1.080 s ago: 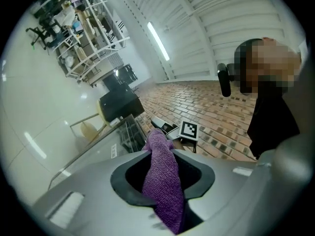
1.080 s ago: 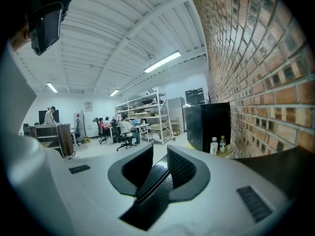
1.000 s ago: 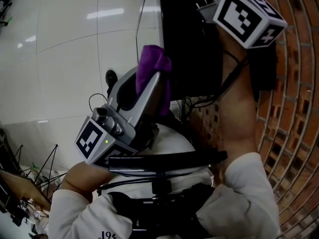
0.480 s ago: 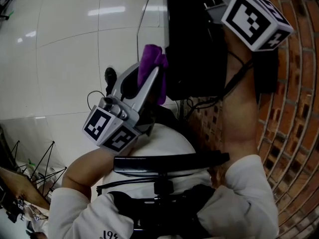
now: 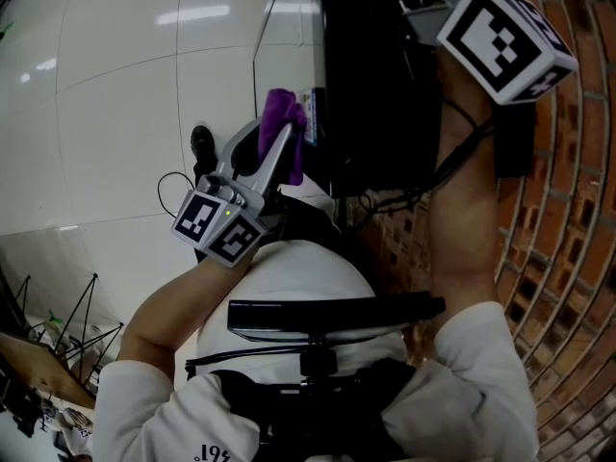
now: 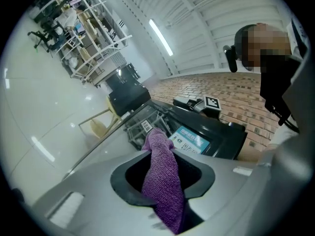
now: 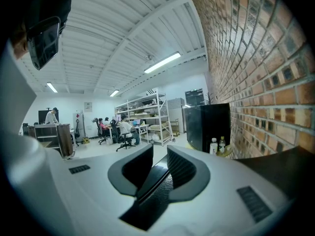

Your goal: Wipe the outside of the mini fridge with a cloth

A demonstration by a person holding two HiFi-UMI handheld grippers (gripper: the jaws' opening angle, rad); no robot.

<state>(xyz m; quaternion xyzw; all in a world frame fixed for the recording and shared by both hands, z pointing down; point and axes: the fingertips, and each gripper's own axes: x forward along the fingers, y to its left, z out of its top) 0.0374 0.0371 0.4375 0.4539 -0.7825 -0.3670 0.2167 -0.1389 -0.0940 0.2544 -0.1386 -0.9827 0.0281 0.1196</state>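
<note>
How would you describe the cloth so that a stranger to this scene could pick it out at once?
Find the black mini fridge beside the brick wall. Close to it, on the side away from the wall, the left gripper grips the purple cloth between its jaws. It is the only purple, fluffy thing among black, grey and white surfaces.

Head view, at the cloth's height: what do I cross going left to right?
From the left: tiled floor → purple cloth → black mini fridge → person's right forearm → brick wall.
</note>
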